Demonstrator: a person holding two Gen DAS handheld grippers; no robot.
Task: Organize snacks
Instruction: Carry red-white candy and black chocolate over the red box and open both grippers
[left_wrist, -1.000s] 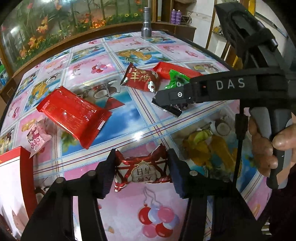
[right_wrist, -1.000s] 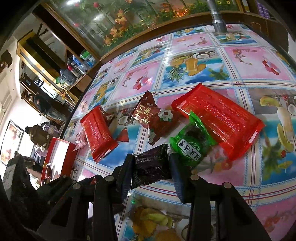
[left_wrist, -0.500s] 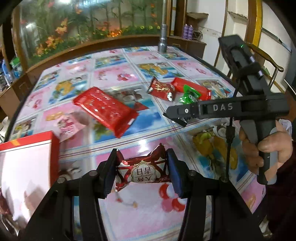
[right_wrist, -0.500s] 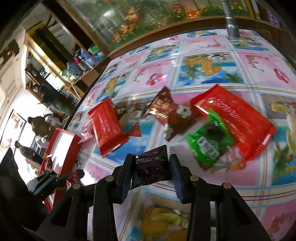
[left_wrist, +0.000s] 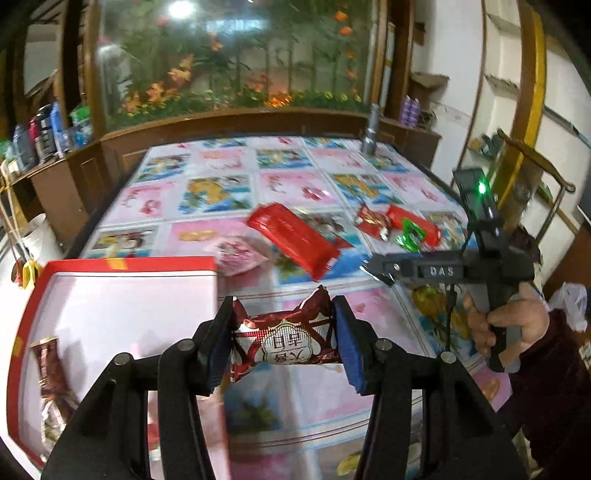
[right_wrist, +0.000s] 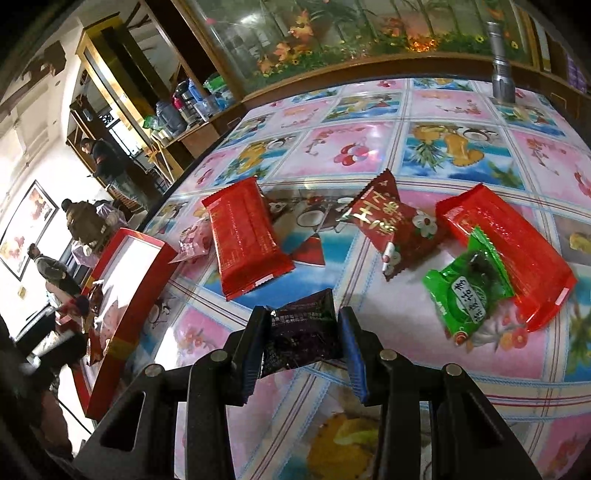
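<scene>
**Both grippers loaded, box at left**

While both sets of jaws are clenched, each grips one snack. Left gripper (left_wrist: 282, 343): pads pinch a red-and-white candy (left_wrist: 286, 341) by its two ends, held clear of the table (left_wrist: 288, 184), just right of the box (left_wrist: 122, 264). Right gripper (right_wrist: 301, 345): pads clamp a dark purple packet (right_wrist: 301, 338) by its sides, above a pink square of the tablecloth.

Box: red rim, white inside, on the table's left edge; a brown packet (left_wrist: 48, 363) lies in its near-left corner.

Loose on the table, right wrist view: long red pack (right_wrist: 245, 238) nearest the box, small pink sachet (right_wrist: 194, 238) touching its left side; dark red packet (right_wrist: 393, 225) mid-table; second red pack (right_wrist: 517, 243) at right with a green packet (right_wrist: 467, 291) lying over its near edge.

Far edge: metal flashlight (right_wrist: 498, 55) upright. Right hand (left_wrist: 513, 323) on the right gripper's handle, seen from the left wrist.
</scene>
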